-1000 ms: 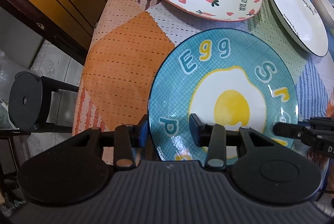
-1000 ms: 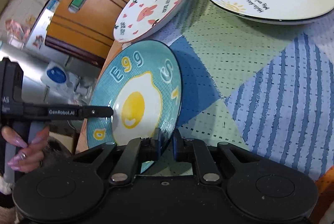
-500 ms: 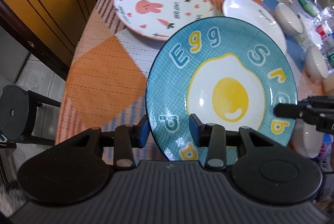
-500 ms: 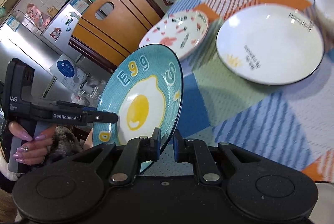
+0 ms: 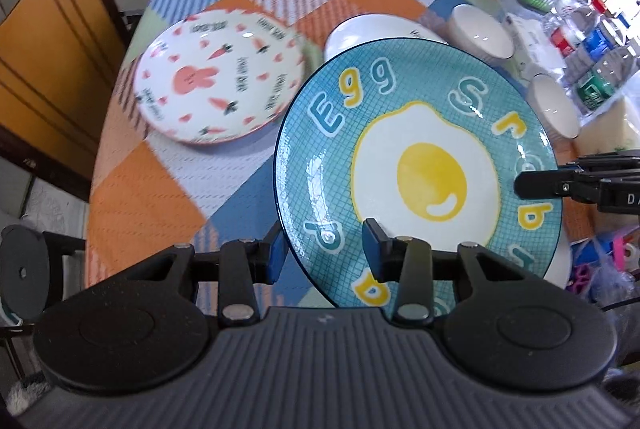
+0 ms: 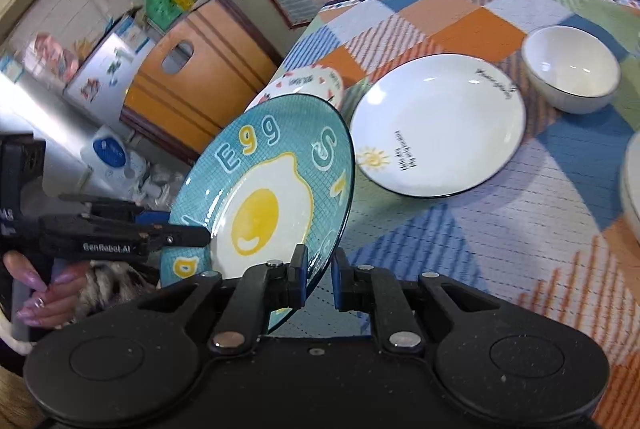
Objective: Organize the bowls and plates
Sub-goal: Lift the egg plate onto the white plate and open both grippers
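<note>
Left wrist view showed the table [image 5: 160,189] farther below than a second earlier. Above it the egg plate [image 5: 420,181], lifted off, tilted face-up toward its near edge, rims clamped by the left gripper [image 5: 322,253] and right gripper [image 6: 320,275].

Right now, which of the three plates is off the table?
The blue fried-egg plate: it is tilted in the air, its rim between the jaws of both grippers. The bunny plate and the white sun plate lie flat on the tablecloth.
</note>
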`<state>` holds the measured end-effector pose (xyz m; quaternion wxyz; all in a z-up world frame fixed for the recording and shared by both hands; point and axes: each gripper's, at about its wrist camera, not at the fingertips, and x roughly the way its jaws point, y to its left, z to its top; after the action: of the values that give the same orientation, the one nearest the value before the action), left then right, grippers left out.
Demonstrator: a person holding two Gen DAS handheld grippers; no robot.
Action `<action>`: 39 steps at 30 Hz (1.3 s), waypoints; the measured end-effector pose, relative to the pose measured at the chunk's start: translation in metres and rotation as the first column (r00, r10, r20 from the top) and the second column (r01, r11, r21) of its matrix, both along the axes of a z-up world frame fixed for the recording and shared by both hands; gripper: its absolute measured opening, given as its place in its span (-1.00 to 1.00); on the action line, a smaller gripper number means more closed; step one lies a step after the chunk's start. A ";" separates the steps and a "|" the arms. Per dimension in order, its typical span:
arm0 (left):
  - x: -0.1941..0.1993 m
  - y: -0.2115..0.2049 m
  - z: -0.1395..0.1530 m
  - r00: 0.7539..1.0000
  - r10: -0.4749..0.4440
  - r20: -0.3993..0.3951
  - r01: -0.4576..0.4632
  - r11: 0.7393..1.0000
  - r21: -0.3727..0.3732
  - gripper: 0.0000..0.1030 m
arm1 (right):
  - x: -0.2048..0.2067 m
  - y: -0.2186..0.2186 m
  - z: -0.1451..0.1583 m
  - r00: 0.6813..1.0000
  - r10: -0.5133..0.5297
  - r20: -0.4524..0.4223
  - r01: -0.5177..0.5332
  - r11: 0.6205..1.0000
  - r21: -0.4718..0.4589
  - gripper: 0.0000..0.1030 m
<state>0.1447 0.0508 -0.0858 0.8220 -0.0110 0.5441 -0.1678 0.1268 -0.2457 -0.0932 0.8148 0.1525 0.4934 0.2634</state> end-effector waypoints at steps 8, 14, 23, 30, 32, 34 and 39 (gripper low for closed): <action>0.023 -0.034 0.013 0.999 -0.020 0.034 0.022 0.999 -0.036 -0.25 | 0.011 -0.031 0.016 0.999 -0.035 0.028 0.036 0.999 -0.028 -0.68; 0.055 -0.051 0.012 0.999 -0.034 0.025 0.035 0.998 -0.054 -0.25 | 0.036 -0.050 0.015 0.998 -0.051 0.025 0.052 0.998 -0.039 -0.68; 0.092 -0.066 -0.011 1.000 0.015 0.013 -0.015 0.998 -0.069 -0.25 | 0.080 -0.063 0.009 0.997 -0.077 0.020 0.078 0.997 -0.024 -0.69; 0.116 -0.070 -0.043 0.998 0.056 -0.005 -0.056 0.985 -0.161 -0.25 | 0.115 -0.082 -0.023 0.991 -0.123 -0.046 0.123 0.992 -0.003 -0.69; 0.122 -0.074 -0.052 0.998 0.060 -0.009 -0.061 0.988 -0.141 -0.25 | 0.122 -0.079 -0.032 0.993 -0.112 -0.044 0.111 0.993 -0.035 -0.69; 0.127 -0.077 -0.059 0.998 0.062 -0.012 -0.063 0.991 -0.116 -0.25 | 0.128 -0.077 -0.042 0.993 -0.107 -0.056 0.104 0.993 -0.047 -0.68; 0.135 -0.082 -0.073 0.998 0.060 -0.027 -0.062 0.997 -0.056 -0.25 | 0.138 -0.074 -0.062 0.992 -0.095 -0.078 0.091 0.994 -0.056 -0.68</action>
<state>0.2793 -0.0312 -0.1587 0.8192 -0.0530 0.5488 -0.1578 0.2650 -0.3193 -0.1550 0.8094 0.1645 0.5249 0.2058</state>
